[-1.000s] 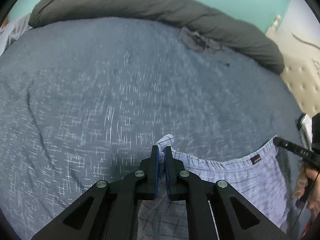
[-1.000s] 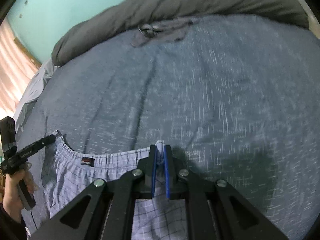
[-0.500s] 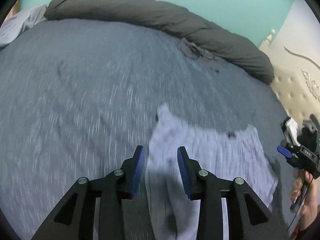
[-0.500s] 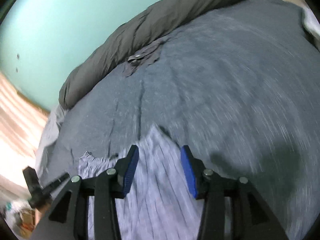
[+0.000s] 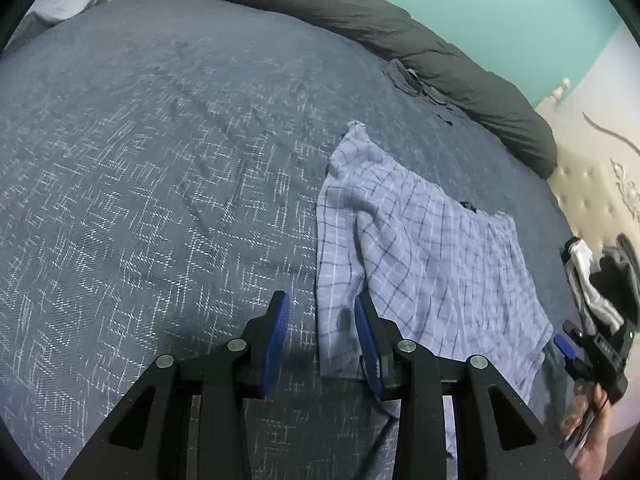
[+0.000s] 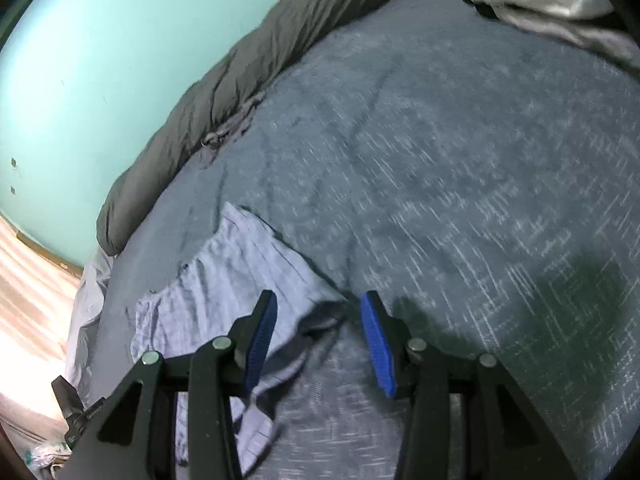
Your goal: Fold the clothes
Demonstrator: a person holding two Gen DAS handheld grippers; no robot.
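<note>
Shorts: pale blue checked shorts [image 5: 432, 256] lie on the bed, laid over themselves, one panel lapping another along a slanting edge. In the right wrist view the same shorts [image 6: 224, 276] show more rumpled, with a loose flap trailing toward the camera.
Place: right of centre in the left wrist view, just ahead of the left hand-held gripper; ahead and left of the right one.
Handling: thin woven cloth, judged light, limp and quick to wrinkle. It should drape and slide on itself, so a lifted layer may drag the one under it.
Where to hold: the hemmed corners and the gathered edge at the far end look firmest; a pinch mid-panel would likely bunch the cloth.
Stage: partly doubled over. Whether more folds are wanted cannot be told.
Left hand-held gripper [image 5: 320, 340]: jaws spread apart, holding nothing; the near edge of the shorts lies between its pads.
Right hand-held gripper [image 6: 316, 336]: jaws wide apart, empty, above the shorts' near-right edge.
Bed [image 5: 160, 160]: dark blue flecked cover, softly creased.
Duvet [image 5: 360, 32]: grey roll along the far side, against a teal wall.
Other clothes [image 6: 552, 4]: a pale and dark pile at the bed's far right corner.
</note>
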